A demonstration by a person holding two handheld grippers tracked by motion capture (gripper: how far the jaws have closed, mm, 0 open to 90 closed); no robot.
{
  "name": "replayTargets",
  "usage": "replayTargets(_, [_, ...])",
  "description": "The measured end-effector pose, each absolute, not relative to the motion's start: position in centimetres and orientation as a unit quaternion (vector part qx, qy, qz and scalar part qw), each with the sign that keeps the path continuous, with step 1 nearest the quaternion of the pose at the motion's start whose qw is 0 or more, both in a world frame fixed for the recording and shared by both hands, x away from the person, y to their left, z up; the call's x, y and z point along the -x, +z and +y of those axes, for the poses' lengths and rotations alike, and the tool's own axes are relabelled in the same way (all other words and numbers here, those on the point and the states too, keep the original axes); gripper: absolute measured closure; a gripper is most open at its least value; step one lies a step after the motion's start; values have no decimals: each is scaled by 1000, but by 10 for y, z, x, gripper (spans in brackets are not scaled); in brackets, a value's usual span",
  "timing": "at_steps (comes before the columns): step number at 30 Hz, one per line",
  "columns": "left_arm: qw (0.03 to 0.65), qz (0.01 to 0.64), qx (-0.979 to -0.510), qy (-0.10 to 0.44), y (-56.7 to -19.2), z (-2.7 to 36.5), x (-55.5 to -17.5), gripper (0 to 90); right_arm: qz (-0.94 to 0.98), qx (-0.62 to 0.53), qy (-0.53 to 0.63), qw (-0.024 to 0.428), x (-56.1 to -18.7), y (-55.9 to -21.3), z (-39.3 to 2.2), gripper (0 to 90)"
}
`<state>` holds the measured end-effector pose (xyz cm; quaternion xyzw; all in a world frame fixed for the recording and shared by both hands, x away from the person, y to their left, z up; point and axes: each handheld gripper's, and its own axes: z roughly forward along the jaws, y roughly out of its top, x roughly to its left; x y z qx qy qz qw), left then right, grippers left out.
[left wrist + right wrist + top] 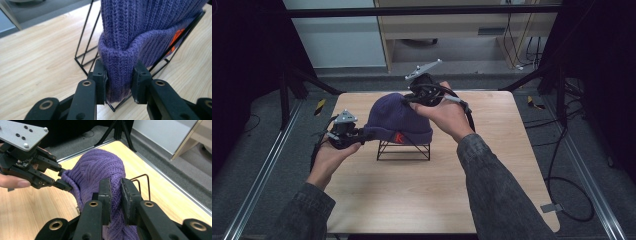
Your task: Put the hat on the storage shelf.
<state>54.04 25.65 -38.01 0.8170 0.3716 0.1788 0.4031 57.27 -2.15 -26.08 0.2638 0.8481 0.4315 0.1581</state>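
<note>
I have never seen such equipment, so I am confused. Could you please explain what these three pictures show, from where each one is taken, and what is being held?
A person sits at a wooden table and holds a hand-operated clamp tool in each hand. One camera looks down from above; the other two ride on the tools and look along their black jaws. On the table stands a black wire stand with a purple knit beanie over it. The left gripper is shut on the beanie's folded cuff. The right gripper is shut on the knit near its top.
</note>
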Motion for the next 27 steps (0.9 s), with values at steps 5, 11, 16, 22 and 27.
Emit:
replayTargets(5, [401, 376, -817, 171, -392, 256, -541, 684, 855, -260, 421, 154, -570, -269, -19, 792])
replayTargets(11, [397, 376, -820, 168, -398, 253, -541, 676, 859, -260, 413, 153, -568, -277, -19, 791])
replayTargets(16, [393, 381, -821, 162, -408, 254, -541, 669, 863, -261, 407, 148, -568, -285, -18, 790])
replayTargets(22, [393, 389, -819, 153, -419, 258, -541, 661, 867, -259, 400, 143, -568, -293, -17, 790])
replayTargets(27, [393, 391, -819, 147, -428, 258, -540, 654, 872, -260, 392, 138, -568, -302, -15, 790])
